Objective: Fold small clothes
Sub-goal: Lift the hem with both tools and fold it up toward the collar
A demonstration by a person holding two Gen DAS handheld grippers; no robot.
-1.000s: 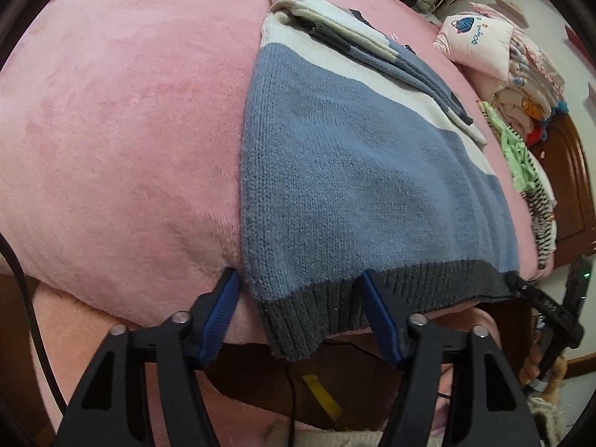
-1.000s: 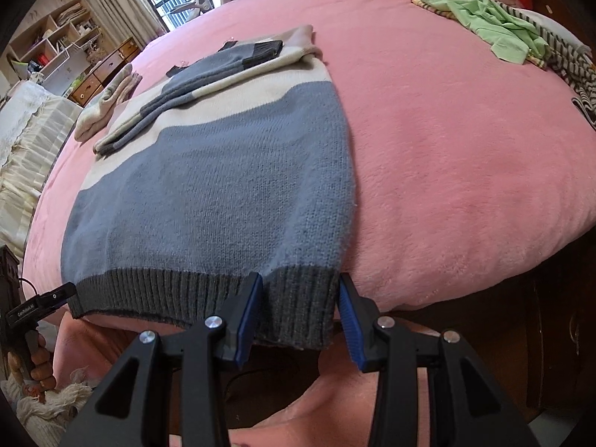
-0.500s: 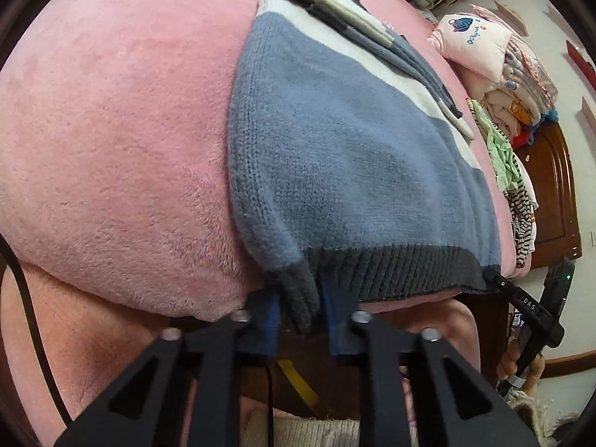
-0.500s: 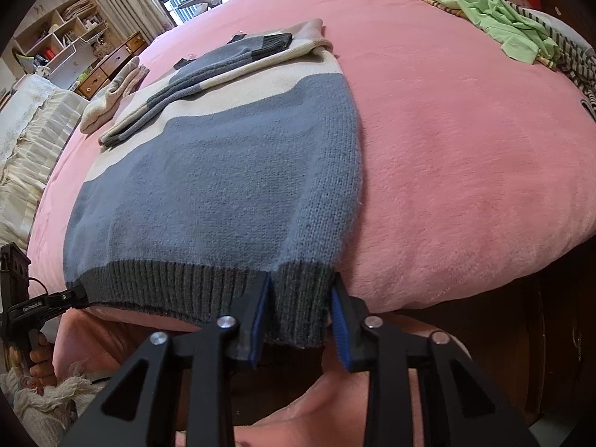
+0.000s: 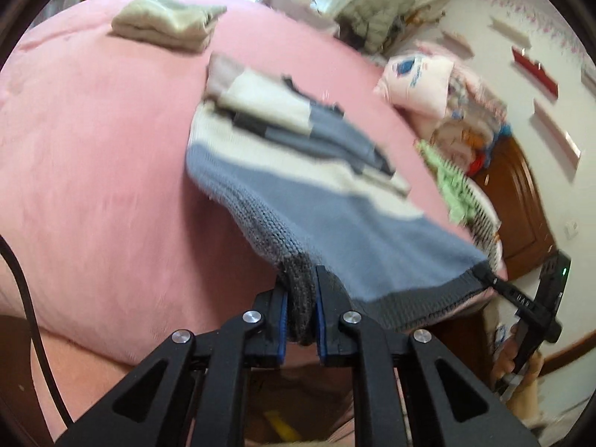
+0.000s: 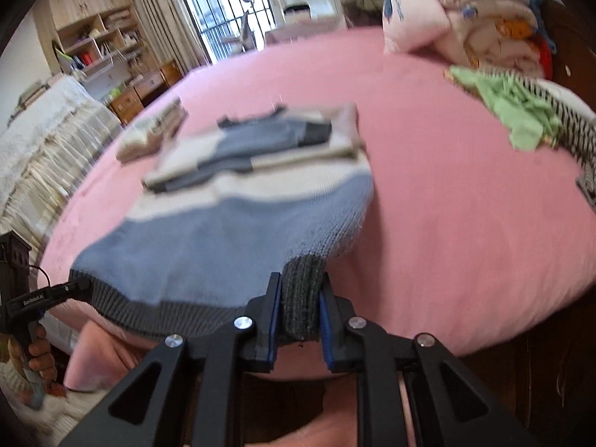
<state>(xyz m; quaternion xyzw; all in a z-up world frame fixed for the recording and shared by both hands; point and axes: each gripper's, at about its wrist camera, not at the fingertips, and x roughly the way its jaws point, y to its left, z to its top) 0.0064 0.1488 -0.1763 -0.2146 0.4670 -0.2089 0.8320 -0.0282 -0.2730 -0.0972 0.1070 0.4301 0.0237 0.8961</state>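
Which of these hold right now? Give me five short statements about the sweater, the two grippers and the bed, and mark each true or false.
1. The left gripper grips the dark grey hem of the sweater. True.
2. The right gripper hangs empty above the bed. False: its jaws are closing with the hem bunched between the pads.
3. The sweater's sleeves lie folded across its upper part. True.
4. The bed cover is green. False: it is pink; only a crumpled garment near the edge is green.
5. The sweater lies fully flat. False: its hem end is lifted off the cover.
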